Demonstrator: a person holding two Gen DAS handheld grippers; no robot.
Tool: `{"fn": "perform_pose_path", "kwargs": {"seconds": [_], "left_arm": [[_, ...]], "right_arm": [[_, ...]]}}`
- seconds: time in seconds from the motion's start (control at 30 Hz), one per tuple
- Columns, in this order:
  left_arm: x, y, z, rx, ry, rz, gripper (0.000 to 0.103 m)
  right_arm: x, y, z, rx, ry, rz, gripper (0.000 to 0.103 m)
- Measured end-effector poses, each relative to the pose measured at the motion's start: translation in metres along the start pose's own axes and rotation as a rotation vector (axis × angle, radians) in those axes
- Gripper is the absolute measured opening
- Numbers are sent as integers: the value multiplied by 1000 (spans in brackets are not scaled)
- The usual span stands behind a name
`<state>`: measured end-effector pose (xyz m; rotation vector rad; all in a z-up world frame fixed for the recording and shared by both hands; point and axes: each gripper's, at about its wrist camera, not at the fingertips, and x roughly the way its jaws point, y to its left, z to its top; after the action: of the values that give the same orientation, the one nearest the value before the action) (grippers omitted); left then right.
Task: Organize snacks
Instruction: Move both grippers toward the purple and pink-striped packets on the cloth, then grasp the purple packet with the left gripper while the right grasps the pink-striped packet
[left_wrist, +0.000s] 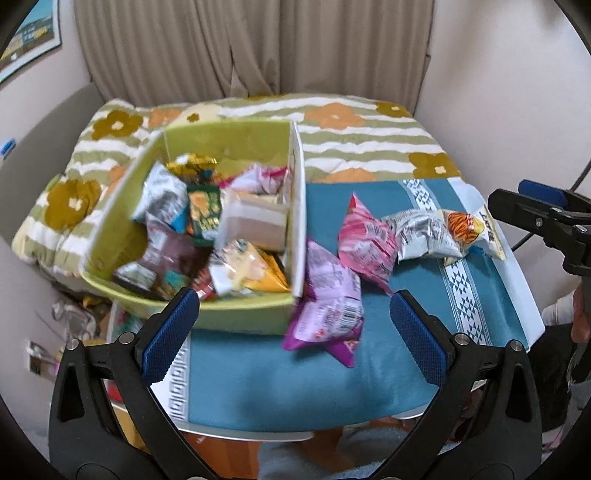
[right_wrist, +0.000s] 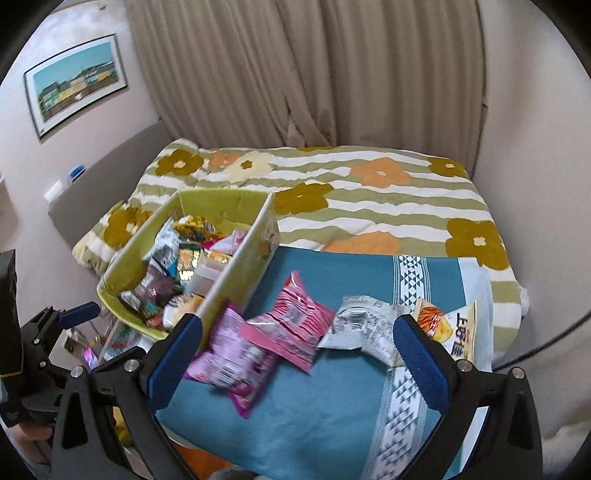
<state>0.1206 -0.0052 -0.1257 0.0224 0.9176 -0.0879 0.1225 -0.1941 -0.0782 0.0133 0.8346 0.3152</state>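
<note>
1. Four snack packets lie loose on the teal cloth (left_wrist: 280, 384) that covers the surface: one purple packet (left_wrist: 327, 314), one pink packet (left_wrist: 364, 240), one silver packet (left_wrist: 424, 232) and one yellow chip bag (left_wrist: 471, 229).
2. One green box (left_wrist: 236, 317) stands at about 10 o'clock in the left wrist view. It holds a heap of many more packets, too mixed and blurred to count.
3. The loose packets are crinkled foil or plastic pillows with sealed, flat ends. The box has stiff, smooth walls and a white side wall (left_wrist: 297, 218). The cloth looks soft, with two white patterned bands.
4. The purple packet leans against the white side wall of the box; its long axis runs from about 12 to 6 o'clock. The pink packet touches it and runs from about 11 to 5 o'clock. The silver packet and the chip bag touch each other and lie across, toward 3 o'clock.
5. The left gripper (left_wrist: 295, 328) hovers near the purple packet, its jaws spread wide, holding nothing.
6. The right gripper (right_wrist: 299, 350) is above the pink and silver packets, its jaws also spread wide and empty.
7. Behind the surface is one bed with a striped, flowered quilt (right_wrist: 369, 206).
</note>
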Motion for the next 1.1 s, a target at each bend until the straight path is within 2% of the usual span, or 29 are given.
{"fn": "perform_pose_path", "kwargs": {"seconds": [0.33,0.7,0.8,1.1], "left_arm": [[67,-20,-38,-165,98,58,102],[120,-23,-58,-363,68,68,102],[127,-22,-59,-391,44,71,102],[144,-24,-61,-443,19,66,99]], "right_arm": [[70,-29,-9,-267,105,160,103],[149,-24,-9,-548,251,331,103],[166,-23,-4,-598,298,390,103],[211,-11,-4,-739,436,477,103]]}}
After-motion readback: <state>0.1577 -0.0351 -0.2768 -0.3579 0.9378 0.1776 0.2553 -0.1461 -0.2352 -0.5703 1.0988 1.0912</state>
